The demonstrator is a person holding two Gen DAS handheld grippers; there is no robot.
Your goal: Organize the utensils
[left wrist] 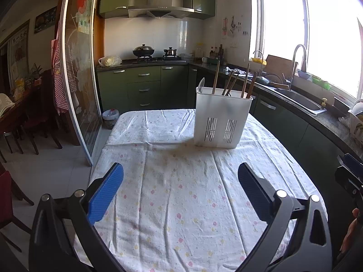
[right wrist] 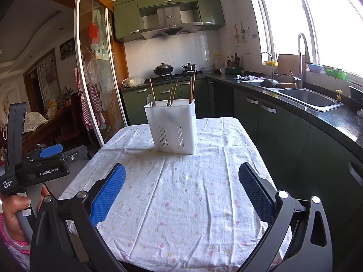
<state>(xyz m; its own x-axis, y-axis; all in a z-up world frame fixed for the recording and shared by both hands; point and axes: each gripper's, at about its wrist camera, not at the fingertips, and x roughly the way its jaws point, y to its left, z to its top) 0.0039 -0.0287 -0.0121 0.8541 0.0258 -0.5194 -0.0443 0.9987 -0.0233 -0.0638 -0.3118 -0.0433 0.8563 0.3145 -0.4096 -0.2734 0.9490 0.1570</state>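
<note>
A white plastic utensil holder (left wrist: pixel 221 119) stands upright on the far part of the table with the floral cloth (left wrist: pixel 172 192). Several wooden chopsticks (left wrist: pixel 215 78) and a white spoon (left wrist: pixel 201 83) stick out of it. The holder also shows in the right wrist view (right wrist: pixel 173 127), with its chopsticks (right wrist: pixel 173 95). My left gripper (left wrist: pixel 180 176) is open and empty above the near half of the table. My right gripper (right wrist: pixel 181 176) is open and empty, also well short of the holder. The left gripper's body shows at the left of the right wrist view (right wrist: pixel 43 161).
A dark counter with a steel sink (right wrist: pixel 310 97) and tall tap runs along the right, under a bright window. Green cabinets (left wrist: pixel 143 86) and a stove with a wok (left wrist: pixel 143 51) stand behind the table. A sliding glass door (left wrist: pixel 79 79) and dining chairs are at the left.
</note>
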